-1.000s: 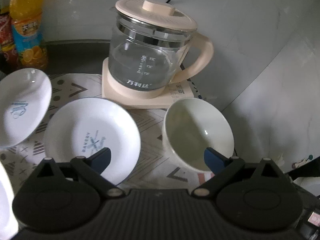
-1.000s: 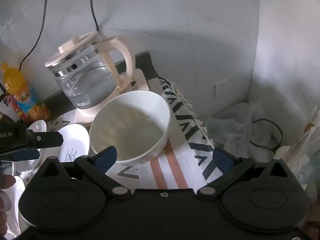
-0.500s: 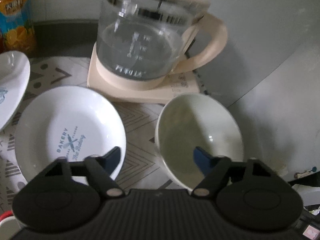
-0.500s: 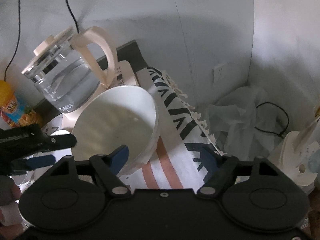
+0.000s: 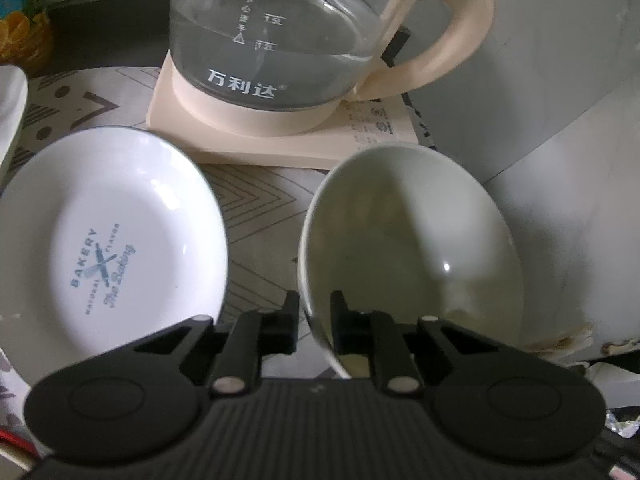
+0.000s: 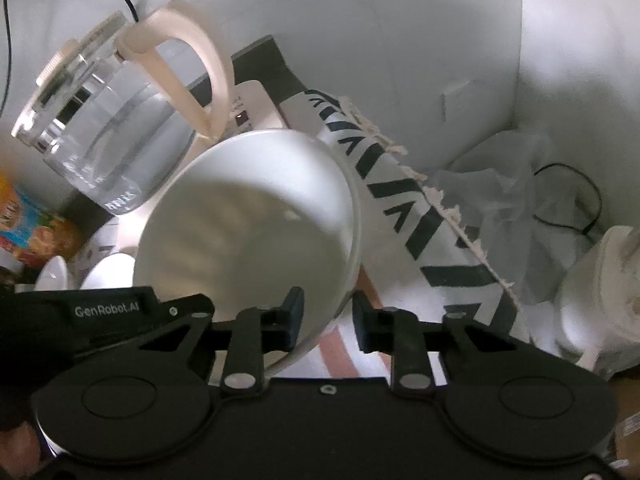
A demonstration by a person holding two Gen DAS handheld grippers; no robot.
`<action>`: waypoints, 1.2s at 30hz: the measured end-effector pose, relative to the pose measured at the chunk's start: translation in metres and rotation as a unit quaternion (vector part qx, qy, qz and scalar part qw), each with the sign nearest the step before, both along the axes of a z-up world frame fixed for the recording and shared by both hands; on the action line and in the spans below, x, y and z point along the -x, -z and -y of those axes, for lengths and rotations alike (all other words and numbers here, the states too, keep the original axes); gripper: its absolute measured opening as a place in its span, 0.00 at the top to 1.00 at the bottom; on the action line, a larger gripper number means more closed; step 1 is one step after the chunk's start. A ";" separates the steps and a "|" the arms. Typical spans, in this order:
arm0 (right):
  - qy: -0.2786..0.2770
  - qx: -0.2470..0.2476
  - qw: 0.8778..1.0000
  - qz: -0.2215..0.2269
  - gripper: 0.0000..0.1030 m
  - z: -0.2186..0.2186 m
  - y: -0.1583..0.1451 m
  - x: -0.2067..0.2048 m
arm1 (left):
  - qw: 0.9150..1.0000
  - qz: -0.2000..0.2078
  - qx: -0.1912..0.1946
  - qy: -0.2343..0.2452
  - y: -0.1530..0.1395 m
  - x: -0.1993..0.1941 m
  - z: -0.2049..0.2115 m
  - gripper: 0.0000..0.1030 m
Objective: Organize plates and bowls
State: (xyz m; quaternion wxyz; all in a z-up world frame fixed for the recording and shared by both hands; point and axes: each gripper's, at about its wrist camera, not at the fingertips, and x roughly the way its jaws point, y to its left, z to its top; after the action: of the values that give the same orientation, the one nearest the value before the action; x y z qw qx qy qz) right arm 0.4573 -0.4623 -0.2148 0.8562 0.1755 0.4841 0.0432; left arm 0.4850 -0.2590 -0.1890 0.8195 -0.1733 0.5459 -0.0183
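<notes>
Closing on one bowl (image 5: 412, 248) from two sides is the step in hand: both hand-held grippers straddle its near rim on the patterned cloth that covers the counter (image 5: 260, 200), just in front of the kettle (image 5: 280, 28). From the left, the left wrist view shows the edge of a white dish (image 5: 10, 120), then a "Bakery" plate (image 5: 108, 240) lying flat, then a strip of bare cloth, then the bowl at the right. The left hand-held gripper (image 5: 314, 312) has one finger outside the wall and one inside, its jaws closing with the rim between them and seemingly pinching it. The right hand-held gripper (image 6: 324, 316) is likewise closing across the rim, the wall between its fingers; whether the pads already press cannot be told for certain. The bowl looks tilted in the right view, though that may be the camera's angle. Next, the bowl probably needs a level, matched lift by both hands, clear of the kettle handle, toward wherever the bowls are gathered. Counted: one bowl, one printed plate, one part-seen dish, one kettle.
</notes>
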 end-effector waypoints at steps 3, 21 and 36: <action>0.003 0.009 1.000 0.008 0.78 0.000 -0.006 0.004 | 1.000 0.002 -0.010 0.010 -0.006 0.000 0.006 0.87; 0.015 0.002 0.997 0.074 0.78 -0.004 -0.057 0.057 | 0.999 0.039 0.005 0.037 -0.052 0.046 -0.011 0.87; 0.042 -0.018 0.995 0.086 0.78 -0.028 -0.088 0.118 | 0.997 0.060 0.009 0.049 -0.085 0.100 -0.044 0.87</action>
State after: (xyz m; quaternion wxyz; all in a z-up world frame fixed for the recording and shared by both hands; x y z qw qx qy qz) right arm 0.3395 -0.4341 -0.1273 0.8926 0.2064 0.3996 0.0304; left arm 0.3848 -0.2149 -0.1038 0.8471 -0.1527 0.5036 -0.0740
